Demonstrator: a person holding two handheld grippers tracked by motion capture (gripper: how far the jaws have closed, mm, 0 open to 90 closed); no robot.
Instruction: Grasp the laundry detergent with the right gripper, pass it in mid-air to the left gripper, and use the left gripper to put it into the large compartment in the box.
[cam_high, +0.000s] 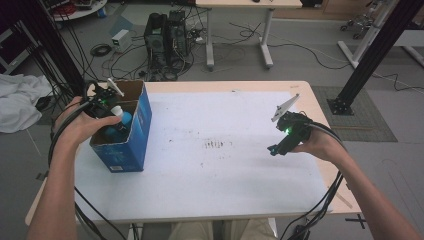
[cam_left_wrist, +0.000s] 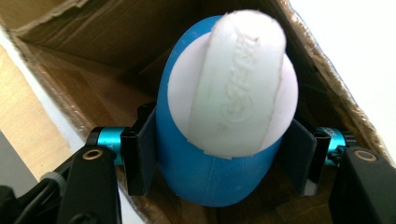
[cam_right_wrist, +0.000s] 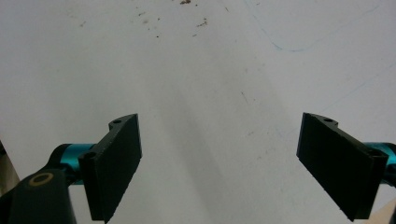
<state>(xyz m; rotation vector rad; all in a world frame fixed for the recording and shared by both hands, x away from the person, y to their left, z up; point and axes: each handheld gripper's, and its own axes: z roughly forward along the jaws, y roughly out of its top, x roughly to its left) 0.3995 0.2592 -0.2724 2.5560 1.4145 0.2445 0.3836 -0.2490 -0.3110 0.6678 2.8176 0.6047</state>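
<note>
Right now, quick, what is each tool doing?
Left tool: closed on the blue bottle with the white cap, inside the cardboard box.
Right tool: open, holding nothing, above the white table.

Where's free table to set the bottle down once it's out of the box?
The white mat is bare from the box across to the right gripper, with only specks mid-table. It is tight on the left: the left gripper clamps the bottle inside the box.
</note>
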